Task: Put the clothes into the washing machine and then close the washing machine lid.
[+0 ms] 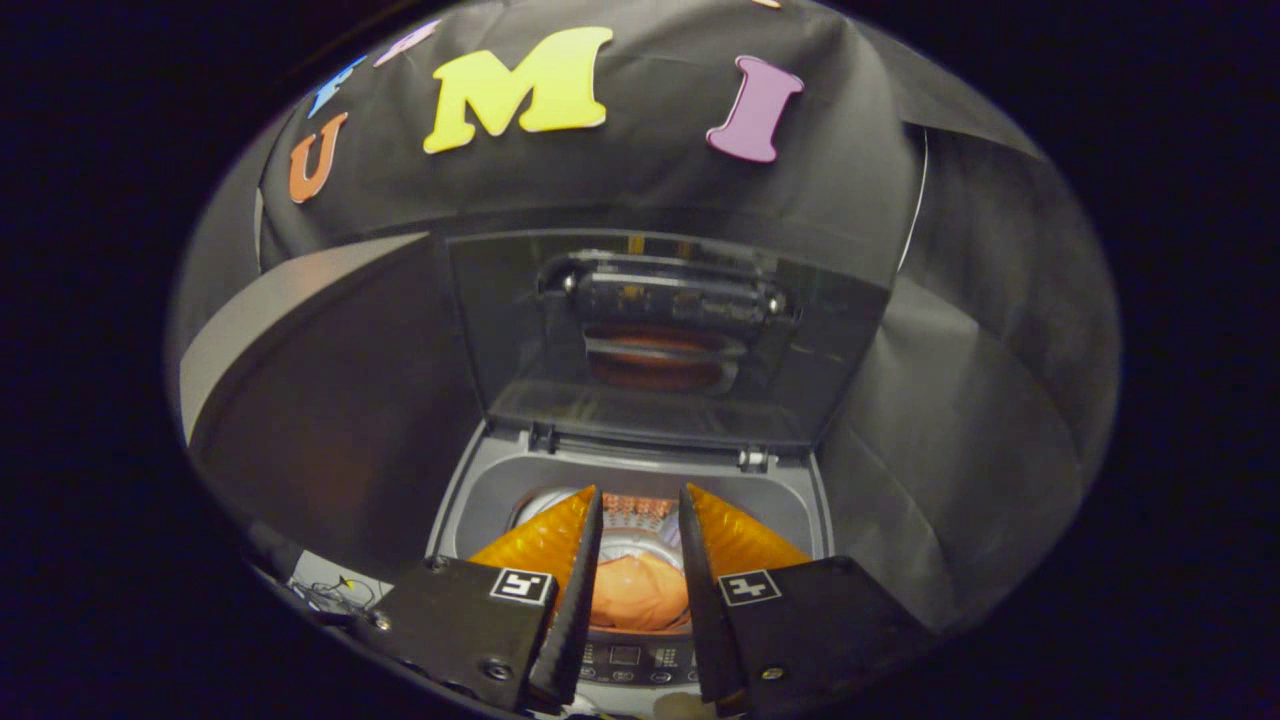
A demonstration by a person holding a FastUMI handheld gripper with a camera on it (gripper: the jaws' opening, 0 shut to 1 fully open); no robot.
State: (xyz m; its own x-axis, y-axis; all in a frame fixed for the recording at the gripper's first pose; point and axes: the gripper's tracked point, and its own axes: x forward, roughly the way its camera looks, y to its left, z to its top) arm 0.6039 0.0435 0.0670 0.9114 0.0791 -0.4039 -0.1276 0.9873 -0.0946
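Observation:
A grey top-loading washing machine [480, 500] stands below and ahead of me. Its dark glass lid [660, 340] is raised upright against the booth wall. An orange piece of clothing [640, 592] lies down in the drum. My gripper [640, 500] hovers above the drum mouth. Its fingers are open with a gap between them, and nothing is held. The cloth shows through that gap, well below the fingertips. The lid's glass mirrors the gripper and an orange glow.
The machine's control panel [630, 660] runs along its near edge, under the fingers. Black cloth walls close in behind and on both sides. A pale board [290, 300] leans at the left. Some wires [335, 592] lie on a surface left of the machine.

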